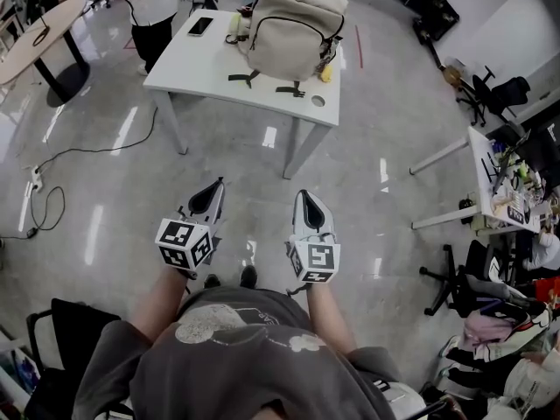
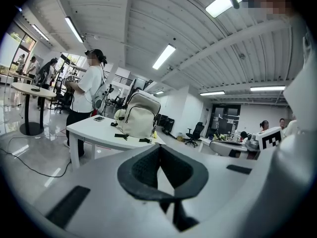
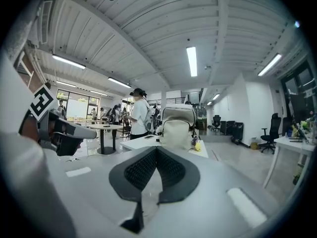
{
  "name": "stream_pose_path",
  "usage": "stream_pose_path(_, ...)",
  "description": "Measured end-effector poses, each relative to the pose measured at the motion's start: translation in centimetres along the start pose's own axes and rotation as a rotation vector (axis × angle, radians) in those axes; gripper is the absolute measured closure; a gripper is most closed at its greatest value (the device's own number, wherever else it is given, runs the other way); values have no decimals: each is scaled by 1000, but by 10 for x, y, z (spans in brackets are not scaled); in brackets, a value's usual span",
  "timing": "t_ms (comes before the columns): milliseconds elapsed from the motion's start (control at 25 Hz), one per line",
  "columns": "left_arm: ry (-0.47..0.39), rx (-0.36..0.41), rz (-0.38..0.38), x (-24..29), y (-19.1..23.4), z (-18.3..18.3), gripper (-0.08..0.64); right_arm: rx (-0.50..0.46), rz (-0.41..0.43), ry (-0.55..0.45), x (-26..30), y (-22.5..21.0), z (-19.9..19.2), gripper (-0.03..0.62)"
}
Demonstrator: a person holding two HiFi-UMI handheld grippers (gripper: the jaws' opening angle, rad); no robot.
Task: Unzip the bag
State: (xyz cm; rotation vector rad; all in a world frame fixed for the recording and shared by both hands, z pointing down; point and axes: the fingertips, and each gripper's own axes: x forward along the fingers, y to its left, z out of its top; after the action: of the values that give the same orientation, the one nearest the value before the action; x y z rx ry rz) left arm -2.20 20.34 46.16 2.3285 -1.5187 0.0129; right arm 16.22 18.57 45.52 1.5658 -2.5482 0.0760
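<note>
A cream backpack [image 1: 293,26] with dark zippers stands upright on a white table [image 1: 210,68] well ahead of me. It also shows far off as the backpack [image 2: 139,116] in the left gripper view and the backpack [image 3: 177,125] in the right gripper view. My left gripper [image 1: 216,187] and right gripper [image 1: 304,196] hang side by side over the glossy floor, near my body and far short of the table. Both are shut, tips together, with nothing between them. The left gripper [image 2: 159,148] and right gripper [image 3: 156,149] point toward the bag.
A phone [image 1: 200,25] and a yellow item [image 1: 325,73] lie on the table. A person [image 1: 150,3] stands at its far left corner. A round table [image 1: 35,38] is at left, a cable [image 1: 52,160] trails on the floor, and a cluttered desk [image 1: 490,178] and chairs [image 1: 455,278] are at right.
</note>
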Motion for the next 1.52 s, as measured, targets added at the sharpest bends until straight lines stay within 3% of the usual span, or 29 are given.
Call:
stream_pose_path(400,9,-7,69,6,-13,-11,554,7,26,13,-13,-36,-11,592)
stream_pose_path(600,-18,31,91,14,-23,-3,554,18,36,1,-7,-63,-10,592)
stream_pose_path(920,-22,25,111,20,-17,2,554,45,47,16,3,-67,-17,594)
stream_pose_path(1200,14,-11,85,57,10,-9,554,46,5,50,29,-79,-31,592)
stream_pose_path(1520,26,18,37,128,68,14,554,45,-41,60,111,-93,-25,592)
